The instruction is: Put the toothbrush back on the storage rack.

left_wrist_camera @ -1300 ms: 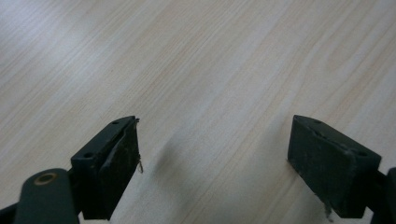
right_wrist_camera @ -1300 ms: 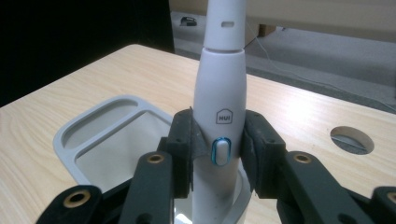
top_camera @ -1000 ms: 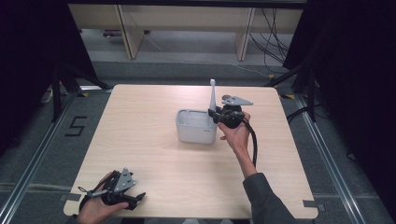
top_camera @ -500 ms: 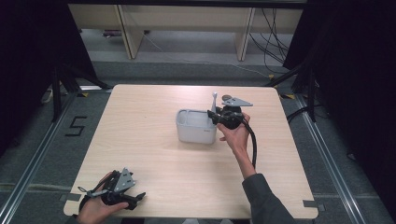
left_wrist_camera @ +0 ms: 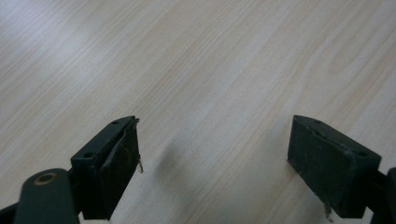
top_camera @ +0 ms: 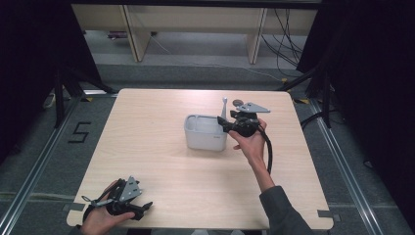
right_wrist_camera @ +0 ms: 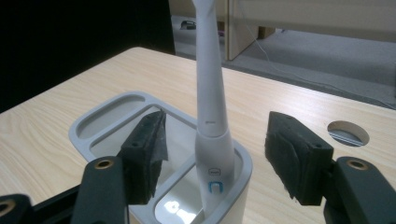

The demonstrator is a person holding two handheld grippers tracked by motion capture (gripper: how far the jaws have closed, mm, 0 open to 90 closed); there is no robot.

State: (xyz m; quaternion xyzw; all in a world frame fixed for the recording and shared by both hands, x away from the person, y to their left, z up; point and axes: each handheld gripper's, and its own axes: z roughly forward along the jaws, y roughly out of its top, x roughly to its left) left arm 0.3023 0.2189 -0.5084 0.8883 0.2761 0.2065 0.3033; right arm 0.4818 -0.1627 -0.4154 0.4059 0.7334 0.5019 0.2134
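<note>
A white electric toothbrush (right_wrist_camera: 210,93) stands upright in the near right compartment of a pale grey holder (right_wrist_camera: 107,116). My right gripper (right_wrist_camera: 219,144) is open; its jaws have just been opening and stand on either side of the brush handle, clear of it. From the high view the holder (top_camera: 205,133) sits mid-table with the toothbrush (top_camera: 224,108) at its right end and the right gripper (top_camera: 224,123) level beside it. My left gripper (top_camera: 144,208) rests at the table's near left corner, open, with bare wood between its jaws (left_wrist_camera: 215,158).
The wooden table (top_camera: 161,161) has a round cable hole (top_camera: 238,103) just behind the right gripper. The holder has further compartments to the left of the brush. Dark curtains and floor rails surround the table.
The toothbrush has sunk lower into the holder. The right gripper's jaws have spread apart and let go of it. The left hand has not moved.
</note>
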